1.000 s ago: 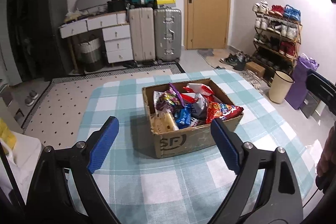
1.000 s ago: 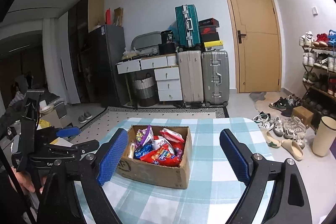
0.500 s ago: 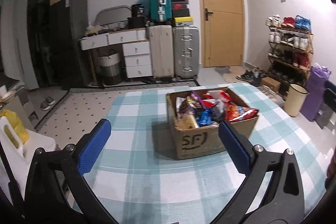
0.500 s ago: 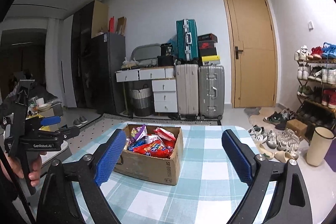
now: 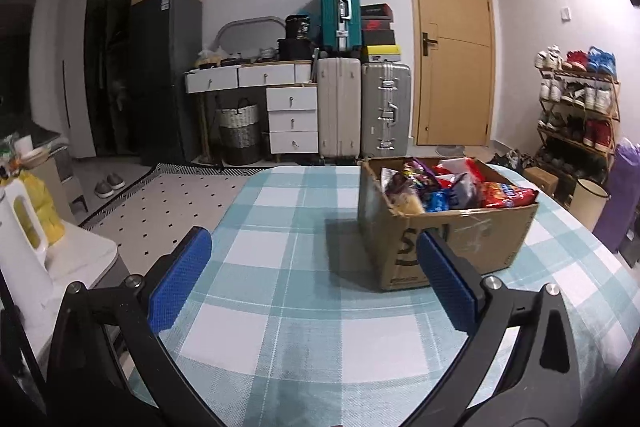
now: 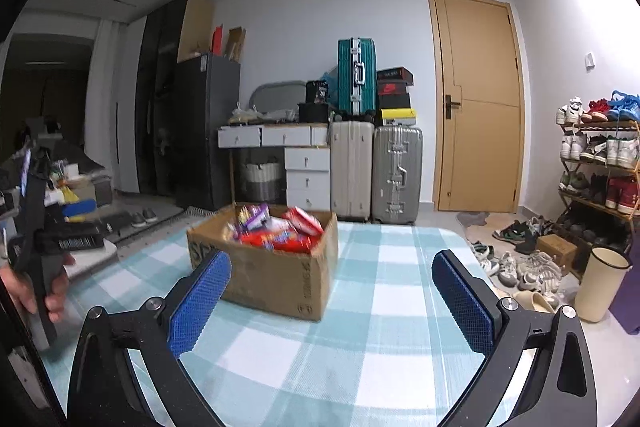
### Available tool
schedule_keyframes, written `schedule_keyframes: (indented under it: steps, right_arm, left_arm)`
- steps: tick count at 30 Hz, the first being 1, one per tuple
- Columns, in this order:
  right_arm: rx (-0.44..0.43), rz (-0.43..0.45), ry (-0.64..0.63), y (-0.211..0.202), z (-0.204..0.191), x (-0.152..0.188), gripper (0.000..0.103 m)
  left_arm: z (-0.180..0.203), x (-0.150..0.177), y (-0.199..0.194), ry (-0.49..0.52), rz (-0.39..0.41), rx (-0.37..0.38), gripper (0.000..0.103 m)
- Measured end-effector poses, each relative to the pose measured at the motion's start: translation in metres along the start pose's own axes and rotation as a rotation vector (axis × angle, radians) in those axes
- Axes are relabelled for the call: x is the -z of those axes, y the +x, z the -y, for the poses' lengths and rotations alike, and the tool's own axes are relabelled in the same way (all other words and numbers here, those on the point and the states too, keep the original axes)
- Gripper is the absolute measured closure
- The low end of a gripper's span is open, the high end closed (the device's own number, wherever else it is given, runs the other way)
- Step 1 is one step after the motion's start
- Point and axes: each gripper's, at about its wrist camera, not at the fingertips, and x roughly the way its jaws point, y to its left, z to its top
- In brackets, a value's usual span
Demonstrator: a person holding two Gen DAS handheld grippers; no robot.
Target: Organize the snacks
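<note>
Cluttered with suitcases and a shoe rack, the room held a checked tabletop where the snacks sat piled in a cardboard box, both left gripper and right gripper wide-fingered, empty, best lowered squarely onto one top packet.

Teal suitcase atop beige suitcase; silver suitcase beside; shoe rack right of door.

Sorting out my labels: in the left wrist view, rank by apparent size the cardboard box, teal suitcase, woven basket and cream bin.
1. cardboard box, though nearness inflates it
2. teal suitcase
3. woven basket
4. cream bin; close to the basket, so that order is unsure
</note>
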Motion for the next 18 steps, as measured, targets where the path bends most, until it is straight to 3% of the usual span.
schedule_keyframes:
  steps: [6, 18]
  right_arm:
    - [0.044, -0.029, 0.016, 0.016, 0.009, 0.031, 0.001]
    - [0.066, -0.115, 0.033, 0.044, 0.016, 0.036, 0.001]
  left_arm:
    - [-0.004, 0.022, 0.013, 0.022, 0.022, -0.007, 0.001]
    - [-0.011, 0.04, 0.035, -0.017, 0.025, 0.005, 0.001]
